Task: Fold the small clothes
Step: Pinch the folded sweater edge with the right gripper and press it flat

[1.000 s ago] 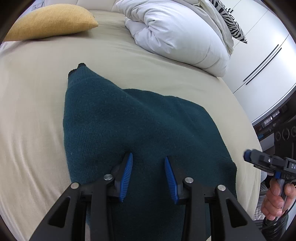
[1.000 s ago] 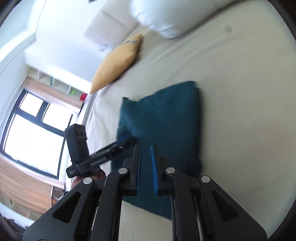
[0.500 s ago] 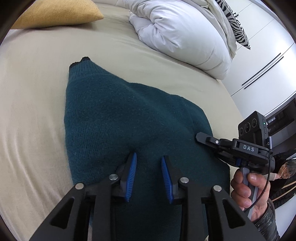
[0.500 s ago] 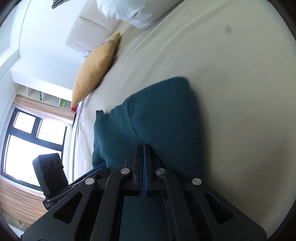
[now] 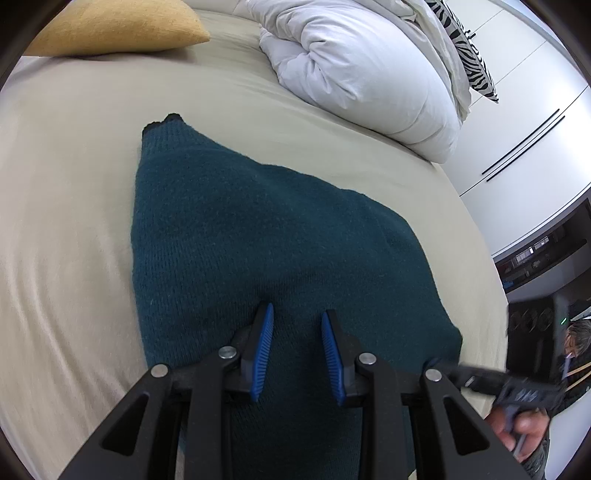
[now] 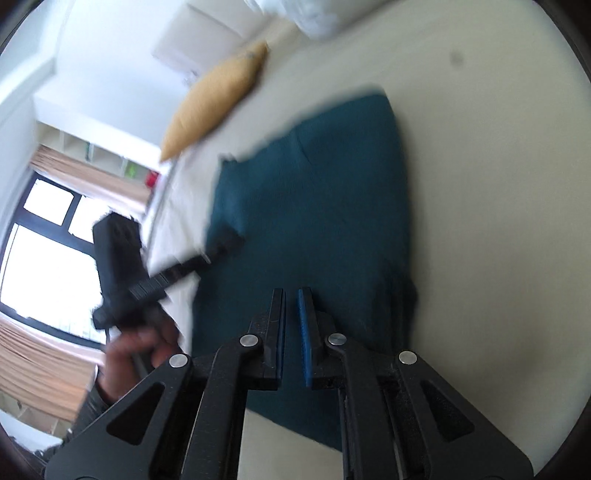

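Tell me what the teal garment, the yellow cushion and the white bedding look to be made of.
Teal garment: knitted, probably wool or acrylic; fuzzy matte surface with visible stitch rows. Yellow cushion: coarse woven fabric, matte, grainy texture. White bedding: puffy filled duvet in smooth cloth, likely cotton, with soft rounded folds.

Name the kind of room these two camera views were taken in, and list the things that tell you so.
Most likely a bedroom: a wide bed with a beige sheet, a bunched white duvet, a mustard-yellow cushion and white wardrobe doors.
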### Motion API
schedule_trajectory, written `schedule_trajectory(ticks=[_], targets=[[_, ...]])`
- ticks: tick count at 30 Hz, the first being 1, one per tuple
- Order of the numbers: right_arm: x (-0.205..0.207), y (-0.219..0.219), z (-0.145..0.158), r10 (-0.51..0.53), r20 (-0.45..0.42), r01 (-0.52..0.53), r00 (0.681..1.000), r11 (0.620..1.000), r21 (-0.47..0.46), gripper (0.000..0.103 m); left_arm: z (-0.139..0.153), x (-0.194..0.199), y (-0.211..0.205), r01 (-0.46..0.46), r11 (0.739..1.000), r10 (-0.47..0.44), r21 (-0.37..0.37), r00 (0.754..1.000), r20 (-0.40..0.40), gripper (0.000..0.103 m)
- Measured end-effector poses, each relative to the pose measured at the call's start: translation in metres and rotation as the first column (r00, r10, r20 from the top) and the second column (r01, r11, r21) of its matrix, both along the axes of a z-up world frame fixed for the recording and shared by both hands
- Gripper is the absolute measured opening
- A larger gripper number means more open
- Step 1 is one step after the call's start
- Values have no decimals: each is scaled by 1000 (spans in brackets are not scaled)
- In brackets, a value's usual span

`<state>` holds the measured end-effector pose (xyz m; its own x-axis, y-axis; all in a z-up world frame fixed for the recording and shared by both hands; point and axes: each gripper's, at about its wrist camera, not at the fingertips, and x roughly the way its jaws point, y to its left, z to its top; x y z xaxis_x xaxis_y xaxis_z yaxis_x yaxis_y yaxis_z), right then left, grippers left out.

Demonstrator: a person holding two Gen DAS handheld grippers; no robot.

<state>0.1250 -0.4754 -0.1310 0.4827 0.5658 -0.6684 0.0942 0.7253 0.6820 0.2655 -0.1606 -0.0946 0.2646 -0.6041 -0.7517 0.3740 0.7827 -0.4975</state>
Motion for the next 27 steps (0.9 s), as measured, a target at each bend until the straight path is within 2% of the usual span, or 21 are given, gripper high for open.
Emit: schedule_trajectory(ticks=[3,5,9,11,12,15,17,19,22,25,27], targets=[[-23,-15,-12,-5,3,5,1000,997,73,5,0,-1,0,1,1000,-1,5,1000,8,30],[-38,-25,-12,-20,3,20,1000,996,88,4,0,-1,-1,0,1000,0,4,1000,10,30],[-59,-30,-7,-9,-8,9,1000,1000,19,3,0,-2,-2,-1,1000,1,13,1000,20,30],[-65,-31,6,-18,-7,17,1000,1000,-24,4,1,-2,-2,-5,1000,5,17,1000,24,30],[-66,-26,13,-11,5,11,1000,999,-50,9,1,-2,-2,-6,1000,5,20,1000,26,30],[-62,-10,42,39,71,-36,997,998,-48,9,2,-3,-3,-8,1000,8,19,1000,27,30],[-53,7,51,100,91,-95,991,994,-53,9,2,-4,-3,-10,1000,9,22,1000,30,30],[-45,21,43,144,65,-139,987,988,-73,9,2,-3,-3,-10,1000,9,20,1000,30,30],[-40,23,8,142,-30,-144,989,986,-88,6,2,-4,-4,-6,1000,6,17,999,37,30],[-49,2,-6,93,-22,-93,995,995,30,2,2,-6,-5,0,1000,-1,21,998,56,30],[-58,-11,1,73,-14,-72,997,997,11,2,4,-8,-3,-6,1000,5,13,998,66,30]])
